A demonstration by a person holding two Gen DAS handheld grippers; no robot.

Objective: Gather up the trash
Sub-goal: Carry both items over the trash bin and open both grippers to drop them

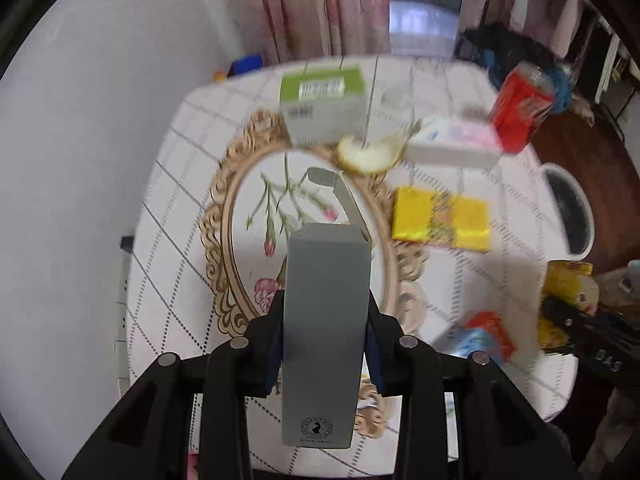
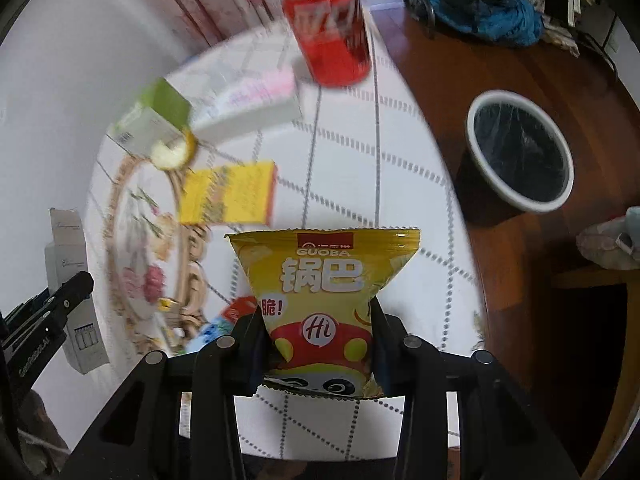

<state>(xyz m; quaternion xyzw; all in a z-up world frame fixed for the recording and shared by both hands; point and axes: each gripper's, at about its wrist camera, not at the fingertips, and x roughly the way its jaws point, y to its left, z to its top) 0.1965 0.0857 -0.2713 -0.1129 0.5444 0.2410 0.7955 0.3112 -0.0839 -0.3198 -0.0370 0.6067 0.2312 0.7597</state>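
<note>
Both grippers sit nearest the lens, each loaded. Your left gripper (image 1: 326, 344) is clamped narrow on a tall grey carton (image 1: 326, 320), top flap open, held upright above the table (image 1: 168, 184) w/ the floral cloth; gripped at mid-body, prob. so it won't tip in transit. Your right gripper (image 2: 320, 344) pinches a yellow snack bag (image 2: 324, 280) at its waist, so the bag flares above the fingers; soft foil, likely to slip if you ease off. Bin (image 2: 520, 152), black-lined, stands on the wood floor off the table's right side, well apart from both loads; that's where both are prob. headed. Left on the cloth, big to small: green-white box (image 1: 322, 108), red can (image 1: 522, 106), yellow packet (image 1: 440, 218), pink-white box (image 1: 456, 142), small red-blue pack (image 1: 486, 338), fruit peel (image 1: 370, 154). Both views blurred, so labels mostly unreadable.
</note>
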